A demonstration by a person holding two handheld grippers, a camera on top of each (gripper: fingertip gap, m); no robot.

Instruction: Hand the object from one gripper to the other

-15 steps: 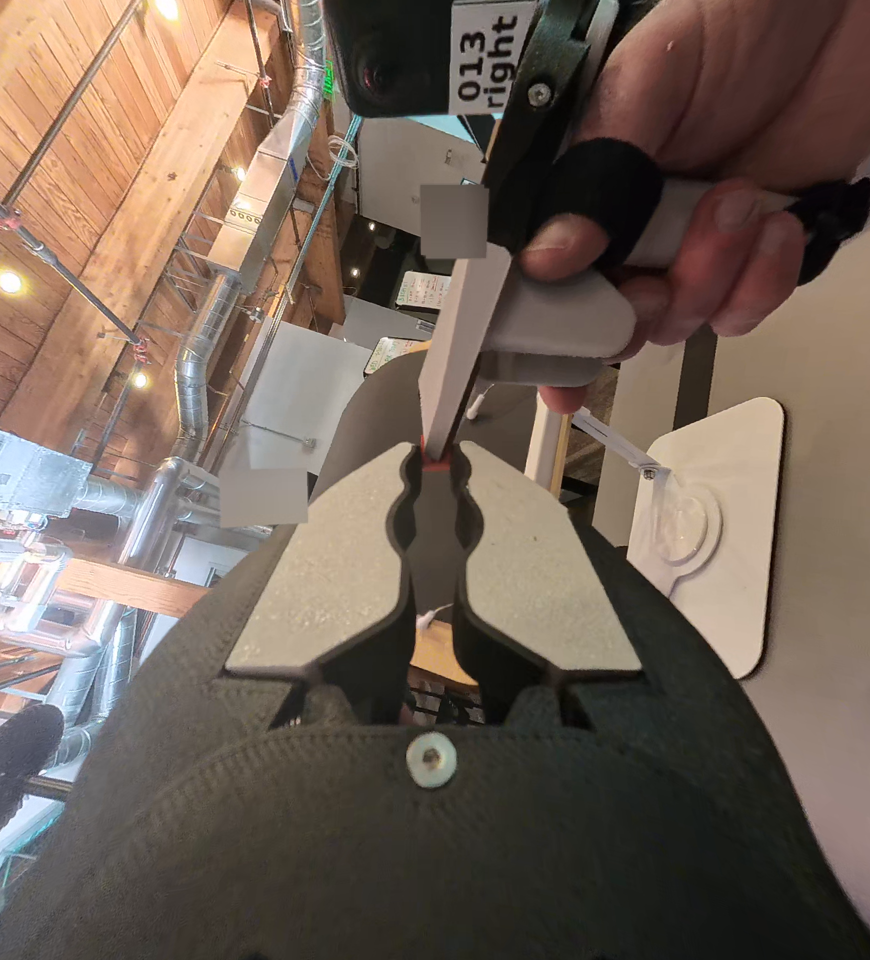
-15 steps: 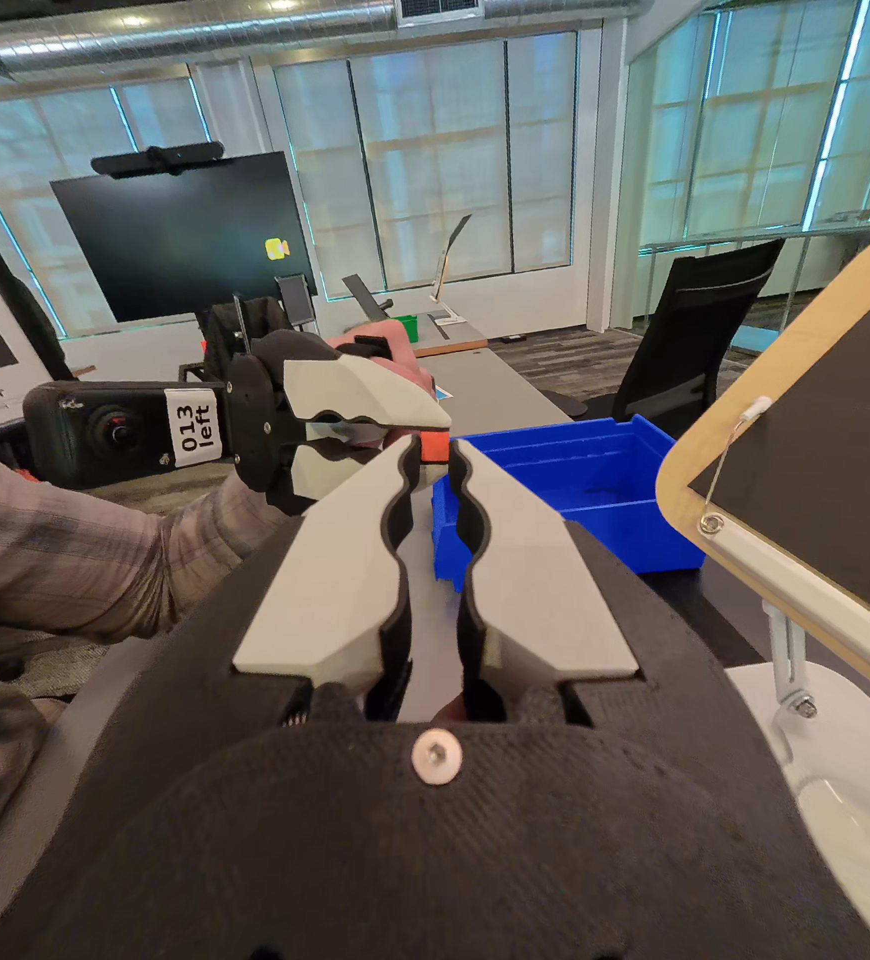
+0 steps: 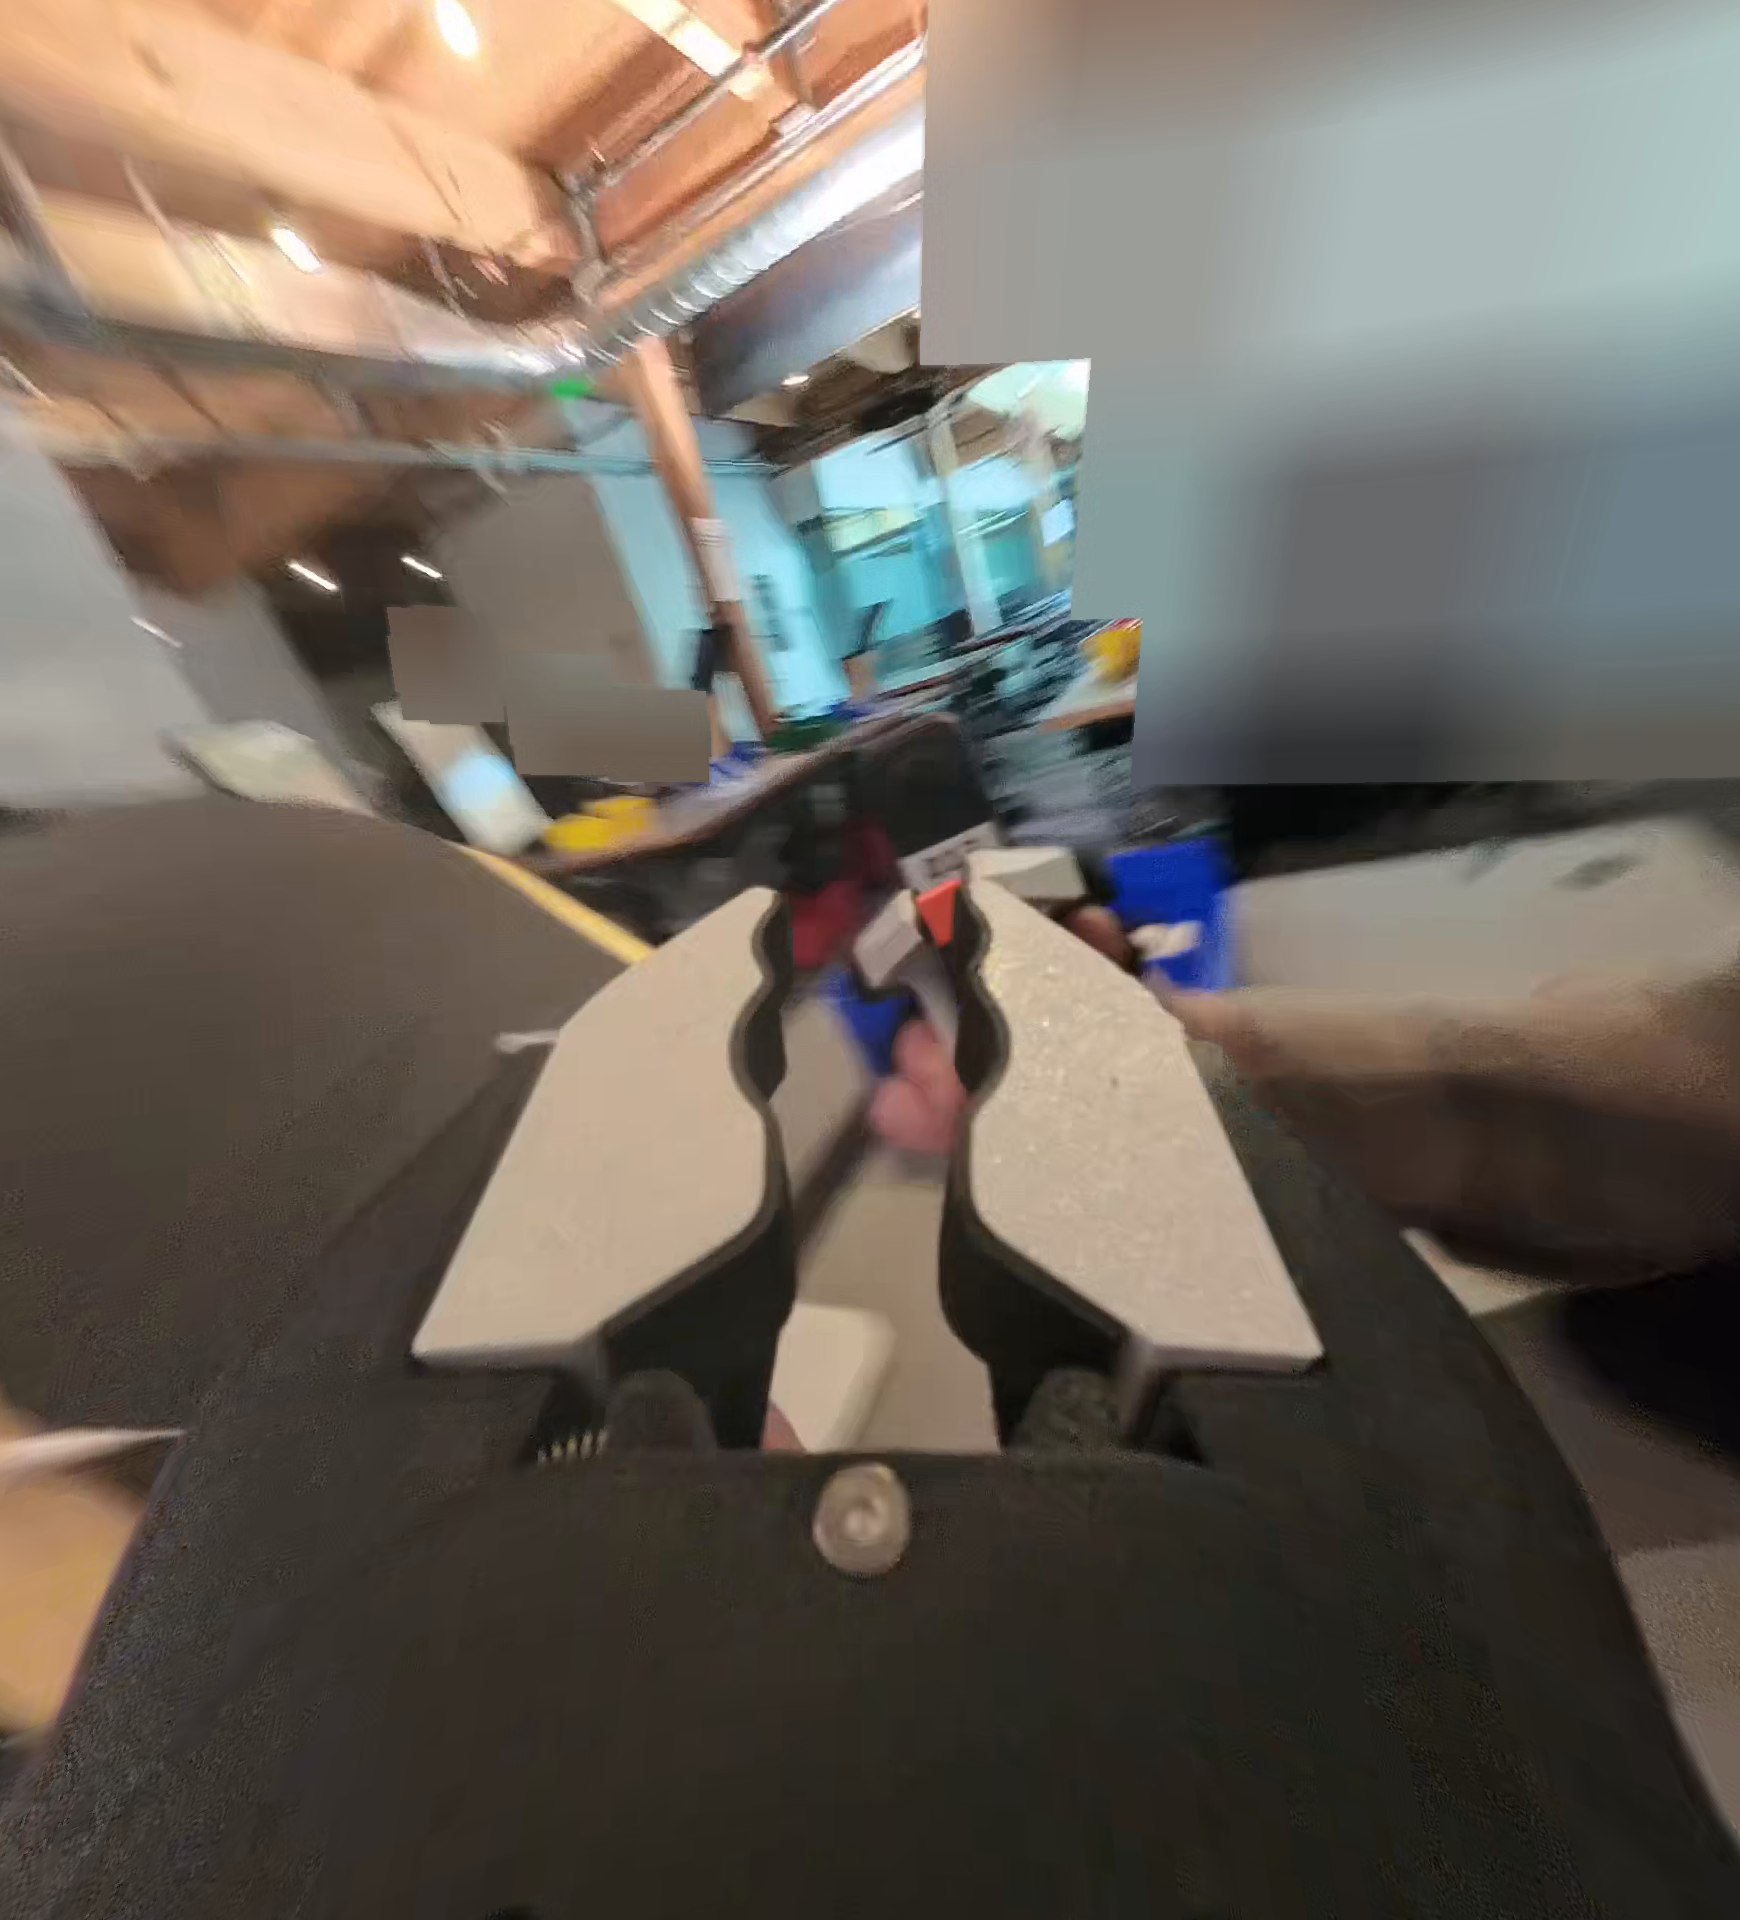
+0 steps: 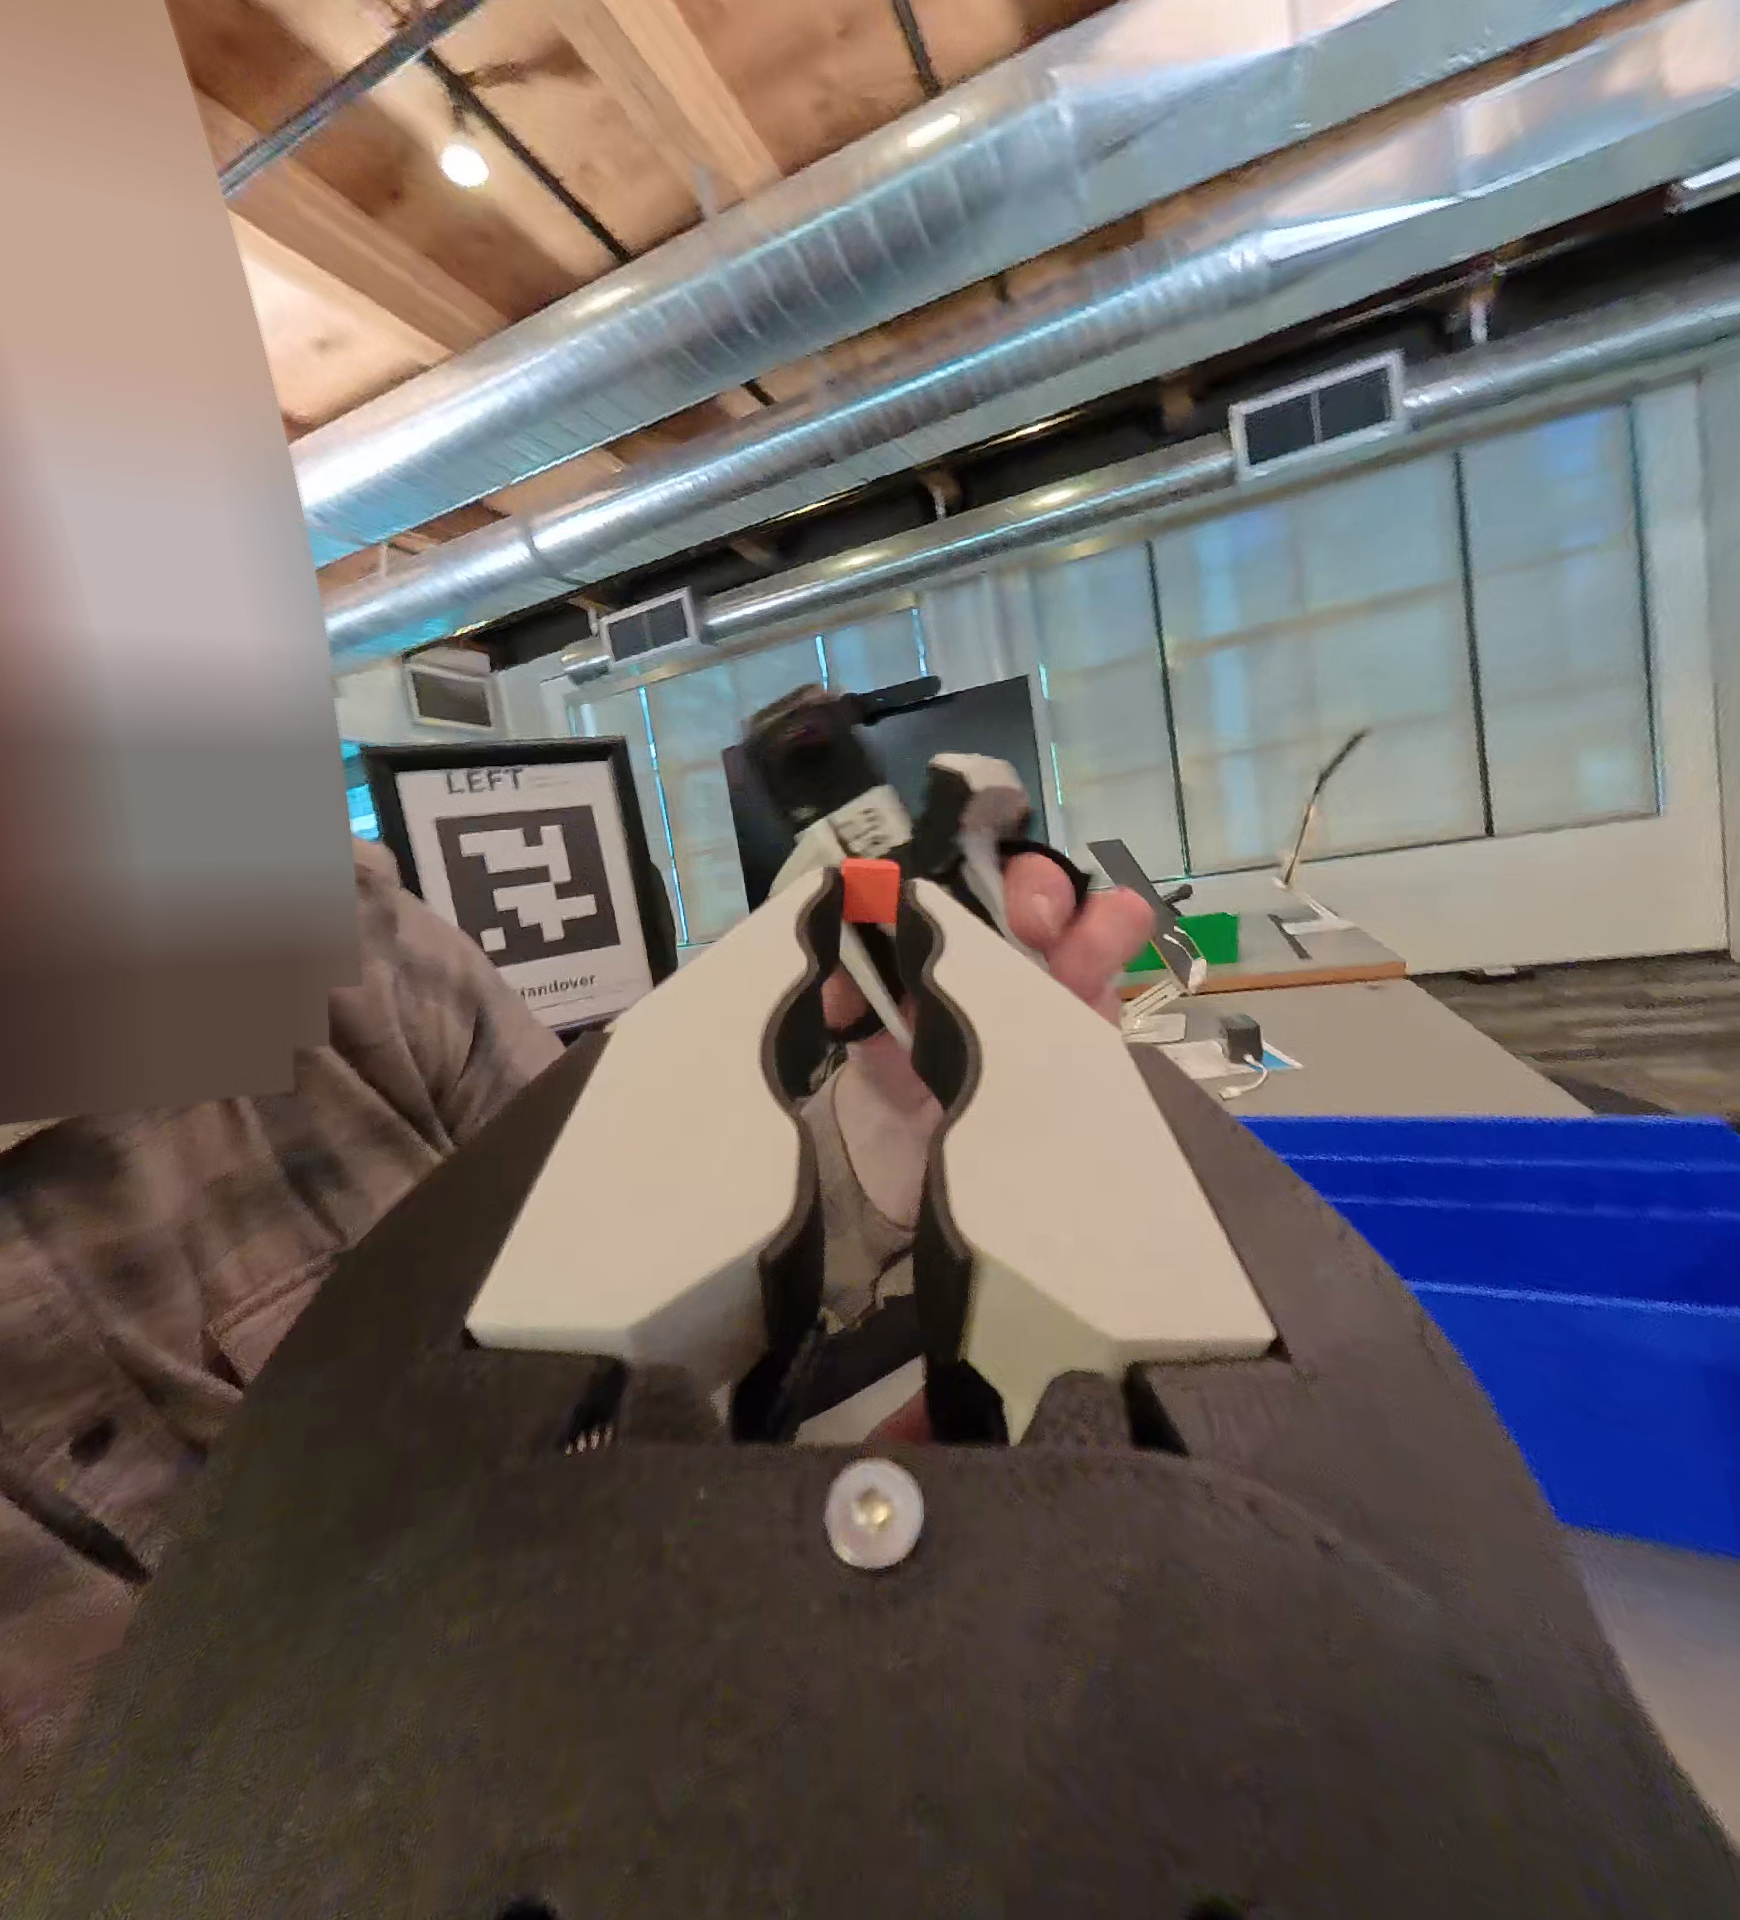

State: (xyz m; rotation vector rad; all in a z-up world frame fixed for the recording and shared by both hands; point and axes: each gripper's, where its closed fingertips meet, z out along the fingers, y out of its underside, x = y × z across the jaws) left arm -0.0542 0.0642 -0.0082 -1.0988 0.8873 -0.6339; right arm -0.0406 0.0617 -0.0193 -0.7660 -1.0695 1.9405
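Observation:
A small orange-red block is pinched between the fingertips of my right gripper, which is shut on it. In the left wrist view the same block sits between the grey fingers of the right gripper, a little beyond my own tips. My left gripper is open and empty, its jaws well apart and clear of the block. In the right wrist view, the left gripper's black camera body and the hand holding it lie just behind the block.
A blue bin stands on the right, also seen in the left wrist view. A long grey table runs behind it. A sign board with a black-and-white marker stands at the left. A plaid sleeve is close on the left. A blurred hand is at the right.
The block has passed from the left gripper to the right. The left jaws opened and let go; the right jaws closed on it. Both grippers swung and tilted.

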